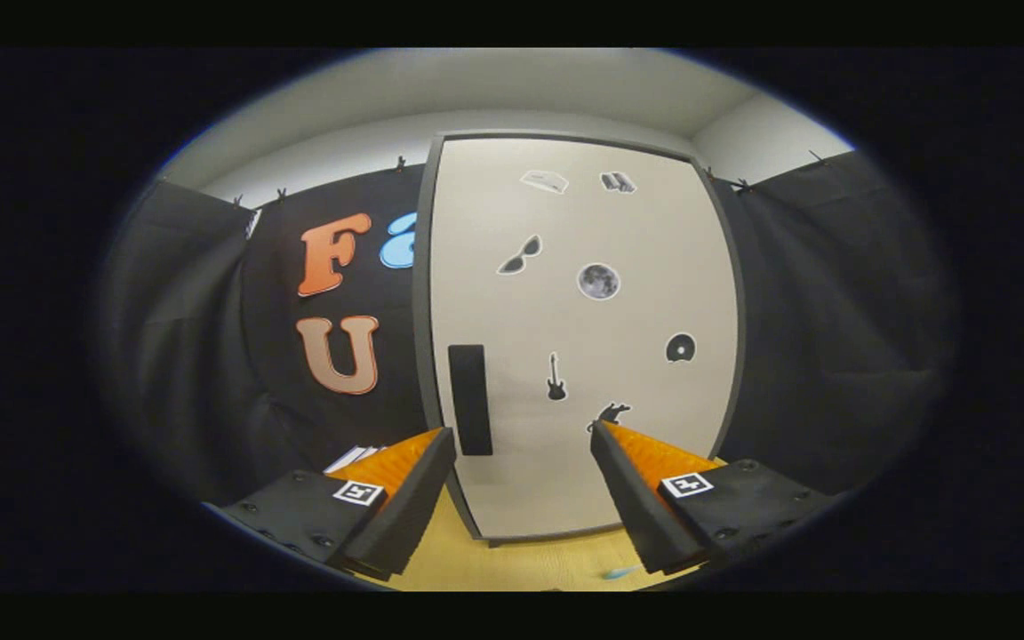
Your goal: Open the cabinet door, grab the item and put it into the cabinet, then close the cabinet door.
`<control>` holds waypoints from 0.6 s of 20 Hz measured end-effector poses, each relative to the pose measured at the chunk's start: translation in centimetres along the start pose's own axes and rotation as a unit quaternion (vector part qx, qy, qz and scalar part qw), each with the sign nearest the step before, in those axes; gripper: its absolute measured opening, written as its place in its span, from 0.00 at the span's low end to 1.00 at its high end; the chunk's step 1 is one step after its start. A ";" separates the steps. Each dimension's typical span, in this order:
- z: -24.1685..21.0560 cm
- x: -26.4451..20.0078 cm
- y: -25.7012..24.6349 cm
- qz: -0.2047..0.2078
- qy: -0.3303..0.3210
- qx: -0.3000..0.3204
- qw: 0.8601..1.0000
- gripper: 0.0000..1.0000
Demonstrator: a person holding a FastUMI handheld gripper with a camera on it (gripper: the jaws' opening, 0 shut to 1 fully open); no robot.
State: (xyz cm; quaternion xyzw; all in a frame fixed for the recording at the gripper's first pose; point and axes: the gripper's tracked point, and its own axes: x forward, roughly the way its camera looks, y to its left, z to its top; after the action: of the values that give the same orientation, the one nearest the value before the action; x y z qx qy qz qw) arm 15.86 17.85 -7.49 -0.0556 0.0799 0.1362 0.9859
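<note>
**Cabinet door closed, tongs open and empty**

From my remote station I note, at far left, black cloth (pixel 201 338) hanging as the booth wall. Low down, just behind the left finger (pixel 405 498), I see the corner of some white sheets (pixel 354 457) lying on the table; I cannot tell what they are. Next comes the cabinet (pixel 583 338), standing upright on the yellow wooden table (pixel 512 560). Its pale door (pixel 645 427) is shut flush in a dark frame, with a black vertical handle (pixel 469 400) near its left edge and small dark stickers scattered across it. The gripper (pixel 523 437) sits ahead of the door with fingers spread wide, holding nothing; the handle lies just beyond the left fingertip. A small blue object (pixel 623 572) lies on the table beside the right finger (pixel 628 489); I cannot identify it. More black cloth follows at right.
</note>
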 end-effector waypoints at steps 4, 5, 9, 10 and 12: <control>-0.7 3.5 1.4 0.011 0.013 -0.009 1.000 0.98; -1.2 4.3 1.5 0.008 0.020 -0.008 1.000 0.98; -1.9 7.0 2.3 0.008 0.028 -0.002 1.000 0.98; -2.1 7.6 2.4 0.007 0.030 -0.003 1.000 0.98; -2.2 8.5 2.6 -0.001 0.033 -0.001 0.999 0.92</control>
State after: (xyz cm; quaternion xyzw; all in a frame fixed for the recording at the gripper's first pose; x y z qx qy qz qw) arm 22.91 22.23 -11.35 -0.0610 0.1117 0.1333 0.9829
